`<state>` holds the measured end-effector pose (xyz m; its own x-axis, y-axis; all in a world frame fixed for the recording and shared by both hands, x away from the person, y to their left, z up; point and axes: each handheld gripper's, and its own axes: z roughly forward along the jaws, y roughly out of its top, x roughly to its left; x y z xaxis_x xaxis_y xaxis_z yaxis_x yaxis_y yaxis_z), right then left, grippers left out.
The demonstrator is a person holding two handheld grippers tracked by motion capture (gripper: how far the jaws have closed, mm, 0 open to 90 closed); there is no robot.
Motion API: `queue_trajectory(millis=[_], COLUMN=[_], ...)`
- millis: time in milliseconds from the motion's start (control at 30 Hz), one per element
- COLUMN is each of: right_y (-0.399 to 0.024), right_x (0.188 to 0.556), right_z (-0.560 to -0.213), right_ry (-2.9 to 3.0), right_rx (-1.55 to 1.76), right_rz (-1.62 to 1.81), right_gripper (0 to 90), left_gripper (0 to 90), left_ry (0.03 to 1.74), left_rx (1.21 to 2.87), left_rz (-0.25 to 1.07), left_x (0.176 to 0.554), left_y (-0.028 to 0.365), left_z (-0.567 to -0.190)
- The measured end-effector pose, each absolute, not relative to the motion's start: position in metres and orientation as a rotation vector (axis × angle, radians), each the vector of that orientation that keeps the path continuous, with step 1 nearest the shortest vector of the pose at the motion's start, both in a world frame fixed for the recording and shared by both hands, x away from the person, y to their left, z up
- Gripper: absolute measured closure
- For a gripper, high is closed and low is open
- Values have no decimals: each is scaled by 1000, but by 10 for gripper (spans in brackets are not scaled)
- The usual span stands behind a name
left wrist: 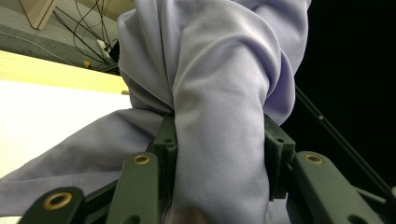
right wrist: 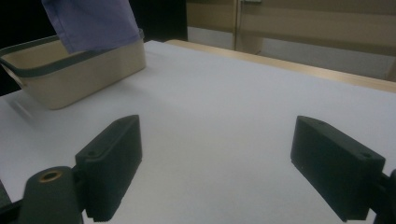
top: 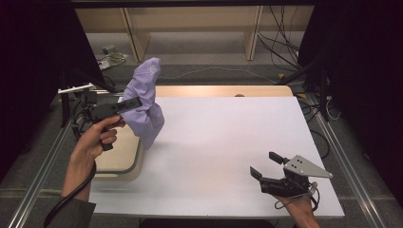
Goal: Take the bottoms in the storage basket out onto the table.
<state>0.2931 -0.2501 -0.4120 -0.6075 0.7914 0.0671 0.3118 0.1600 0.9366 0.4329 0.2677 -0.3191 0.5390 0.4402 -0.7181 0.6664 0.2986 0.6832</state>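
Observation:
A lavender cloth (top: 146, 102) hangs in the air over the table's left edge, bunched and draped, with my left gripper (top: 130, 104) shut on it. In the left gripper view the cloth (left wrist: 219, 116) fills the space between the two black jaws and spills over them. Its lower end dangles just above a beige basket (top: 124, 159). My right gripper (top: 266, 165) rests low near the table's front right, its jaws wide apart with nothing between them. In the right gripper view the right gripper (right wrist: 217, 163) faces the bare white surface, with the cloth (right wrist: 91, 21) hanging over the basket (right wrist: 79, 70) farther off.
The white tabletop (top: 228, 142) has a wooden strip (top: 223, 90) along its far edge. Metal rails run down both sides. Cables and shelf legs lie on the floor behind the table.

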Motion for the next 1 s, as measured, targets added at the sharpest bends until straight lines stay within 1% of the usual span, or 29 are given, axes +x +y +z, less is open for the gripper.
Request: queue_trajectory(millis=[1000], right_y=[-250], right_x=[293], right_z=[-412], right_ry=[2005], right_rx=[1046], right_rz=[1442], right_gripper=[174], left_gripper=[587], left_ry=[1048], left_rx=[1394], left_rz=[-224], left_x=[434], left_y=[239], left_z=[-324])
